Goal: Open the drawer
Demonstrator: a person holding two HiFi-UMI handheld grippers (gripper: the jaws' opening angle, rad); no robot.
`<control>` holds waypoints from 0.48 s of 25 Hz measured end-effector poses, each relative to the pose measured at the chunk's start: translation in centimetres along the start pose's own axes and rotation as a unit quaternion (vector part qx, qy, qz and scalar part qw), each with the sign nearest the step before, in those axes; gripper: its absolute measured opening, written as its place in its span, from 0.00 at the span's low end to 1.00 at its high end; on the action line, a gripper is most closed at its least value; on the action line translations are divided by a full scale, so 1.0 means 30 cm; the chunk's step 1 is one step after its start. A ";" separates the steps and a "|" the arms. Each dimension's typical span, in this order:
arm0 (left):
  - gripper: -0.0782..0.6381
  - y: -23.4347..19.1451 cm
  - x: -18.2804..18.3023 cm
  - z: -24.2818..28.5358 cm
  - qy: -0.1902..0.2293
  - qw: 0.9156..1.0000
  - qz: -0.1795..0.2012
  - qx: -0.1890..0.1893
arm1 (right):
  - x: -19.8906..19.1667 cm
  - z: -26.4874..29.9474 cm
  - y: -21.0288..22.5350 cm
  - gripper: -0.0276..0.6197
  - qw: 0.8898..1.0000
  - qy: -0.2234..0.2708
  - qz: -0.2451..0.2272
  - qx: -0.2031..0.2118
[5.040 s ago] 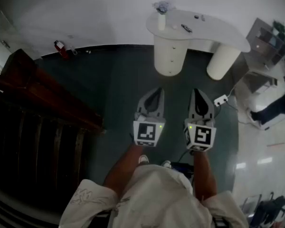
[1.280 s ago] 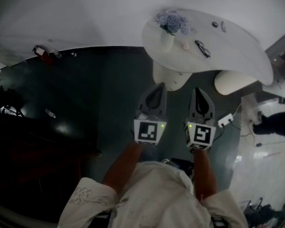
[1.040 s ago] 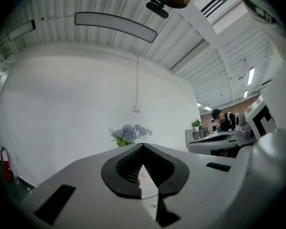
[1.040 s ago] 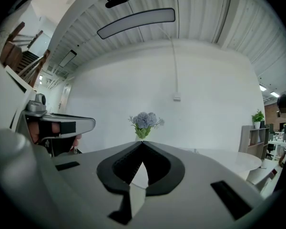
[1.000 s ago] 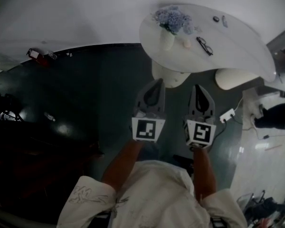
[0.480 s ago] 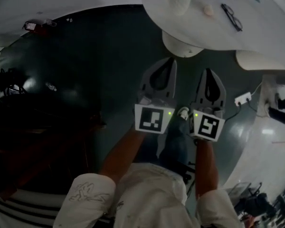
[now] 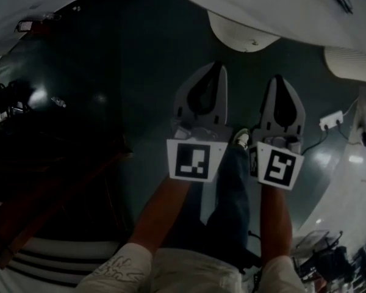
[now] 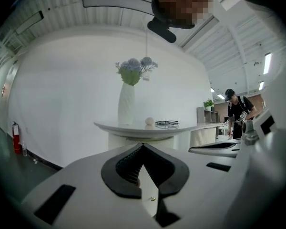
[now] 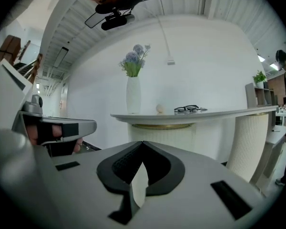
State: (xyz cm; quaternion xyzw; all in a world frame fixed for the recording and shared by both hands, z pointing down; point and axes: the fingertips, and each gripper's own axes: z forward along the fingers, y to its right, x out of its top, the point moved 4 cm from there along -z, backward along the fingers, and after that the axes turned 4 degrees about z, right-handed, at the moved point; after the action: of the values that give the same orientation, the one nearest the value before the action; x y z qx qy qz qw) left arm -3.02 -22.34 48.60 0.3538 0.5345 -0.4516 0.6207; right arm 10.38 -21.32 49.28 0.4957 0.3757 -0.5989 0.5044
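Note:
A white table point(image 7: 274, 5) stands ahead on a round pedestal point(image 7: 239, 34) that bears a small knob point(image 7: 254, 42). I cannot make out a drawer front. My left gripper point(image 7: 218, 65) points level at the pedestal, a short way from it, shut and empty. My right gripper point(image 7: 277, 77) is alongside it, also shut with nothing in it. In the left gripper view the left gripper point(image 8: 142, 147) has its tips touching below the tabletop point(image 8: 148, 128). In the right gripper view the right gripper point(image 9: 143, 143) is the same, before the ribbed pedestal point(image 9: 164, 135).
On the table are a white vase point(image 8: 126, 104) of flowers, a small ball point(image 8: 149, 121) and glasses point(image 8: 167, 123). A second ribbed leg point(image 9: 250, 142) stands right. A power strip point(image 7: 331, 119) lies on the floor. Dark wooden stairs point(image 7: 55, 188) fill the left. A person point(image 8: 236, 113) stands far right.
Both grippers have sunk together toward the floor and come closer to the pedestal. The tabletop has slid up out of the head view. A leg in jeans now shows between the arms.

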 end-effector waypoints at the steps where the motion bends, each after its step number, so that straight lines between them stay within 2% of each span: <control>1: 0.10 -0.008 -0.036 0.012 0.001 1.000 -0.003 0.004 | -0.025 0.016 -0.002 0.05 1.000 0.005 -0.002 0.001; 7: 0.10 0.016 -0.217 0.057 0.012 1.000 0.011 -0.004 | -0.223 0.062 0.034 0.05 1.000 0.009 -0.024 -0.010; 12: 0.10 0.037 -0.291 0.074 0.015 1.000 0.021 -0.013 | -0.315 0.090 0.058 0.05 1.000 0.002 -0.022 -0.020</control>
State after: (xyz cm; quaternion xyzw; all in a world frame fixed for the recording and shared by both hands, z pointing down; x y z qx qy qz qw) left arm -1.41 -22.43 57.52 0.3635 0.5420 -0.4266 0.6262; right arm 11.50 -22.07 59.18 0.4784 0.3994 -0.6016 0.4997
